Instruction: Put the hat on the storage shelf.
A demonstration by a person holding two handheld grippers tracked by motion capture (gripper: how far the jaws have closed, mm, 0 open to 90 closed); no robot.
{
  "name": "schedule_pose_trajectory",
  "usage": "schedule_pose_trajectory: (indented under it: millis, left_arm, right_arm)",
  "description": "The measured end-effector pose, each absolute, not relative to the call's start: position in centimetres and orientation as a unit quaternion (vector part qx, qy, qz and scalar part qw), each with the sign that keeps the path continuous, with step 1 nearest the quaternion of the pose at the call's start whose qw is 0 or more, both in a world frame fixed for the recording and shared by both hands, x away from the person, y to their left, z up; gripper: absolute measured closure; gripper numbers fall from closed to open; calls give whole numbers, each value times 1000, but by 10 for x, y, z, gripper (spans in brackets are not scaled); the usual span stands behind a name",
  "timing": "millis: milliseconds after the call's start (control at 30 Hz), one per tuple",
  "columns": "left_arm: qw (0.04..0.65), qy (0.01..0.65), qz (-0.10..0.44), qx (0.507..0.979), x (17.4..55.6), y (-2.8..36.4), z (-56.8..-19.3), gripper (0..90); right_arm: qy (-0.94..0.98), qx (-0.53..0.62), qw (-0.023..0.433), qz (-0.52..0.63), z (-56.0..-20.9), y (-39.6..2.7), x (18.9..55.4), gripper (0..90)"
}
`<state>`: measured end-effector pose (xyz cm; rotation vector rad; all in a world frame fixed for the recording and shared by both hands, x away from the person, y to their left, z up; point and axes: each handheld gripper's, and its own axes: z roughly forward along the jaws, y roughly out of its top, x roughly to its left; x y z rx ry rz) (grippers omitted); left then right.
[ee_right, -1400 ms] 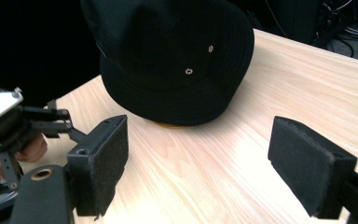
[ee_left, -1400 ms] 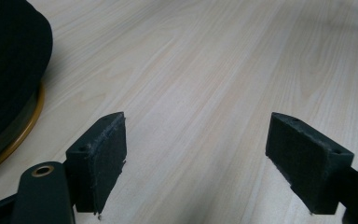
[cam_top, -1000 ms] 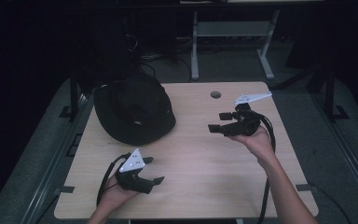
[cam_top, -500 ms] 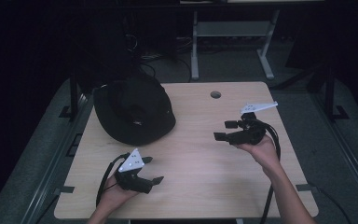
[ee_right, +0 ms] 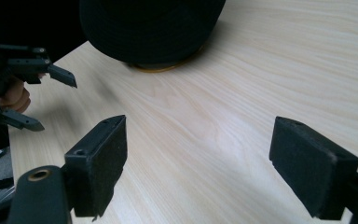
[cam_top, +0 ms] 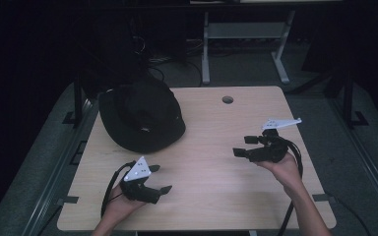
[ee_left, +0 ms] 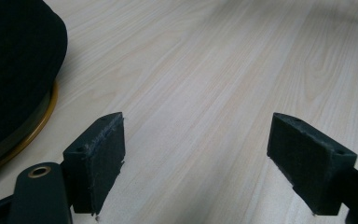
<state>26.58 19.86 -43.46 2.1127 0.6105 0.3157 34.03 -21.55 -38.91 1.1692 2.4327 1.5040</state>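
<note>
The black hat (cam_top: 141,118) lies at the upper left of the wooden table (cam_top: 216,123), its dark crown hard to separate from the gloom behind; both gripper views cut it off, showing a gold rim edge. The left gripper (cam_top: 158,179) rests low at the lower left, the right gripper (cam_top: 242,146) is raised at centre right. Both hold nothing, padded jaws spread wide.

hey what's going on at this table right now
A person sits at a wooden table with a gripper in each hand. Both the left gripper and the right gripper are open and hold nothing. A black hat lies at the far left of the table, untouched, and both grippers are apart from it.
</note>
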Motion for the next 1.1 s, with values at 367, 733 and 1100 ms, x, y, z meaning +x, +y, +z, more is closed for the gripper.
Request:
schedule_pose_trajectory:
  millis: [367, 733, 1100]
  left_arm:
    - [444, 247, 129, 852, 265, 199, -434, 186]
    - [441, 253, 131, 851, 265, 201, -434, 181]
    - [437, 263, 130, 850, 266, 205, -434, 176]
  right_arm:
    - [784, 389, 26, 484, -402, -228, 325, 183]
    - [782, 395, 25, 481, -411, -237, 314, 179]
    - [780, 405, 27, 476, -427, -247, 297, 177]
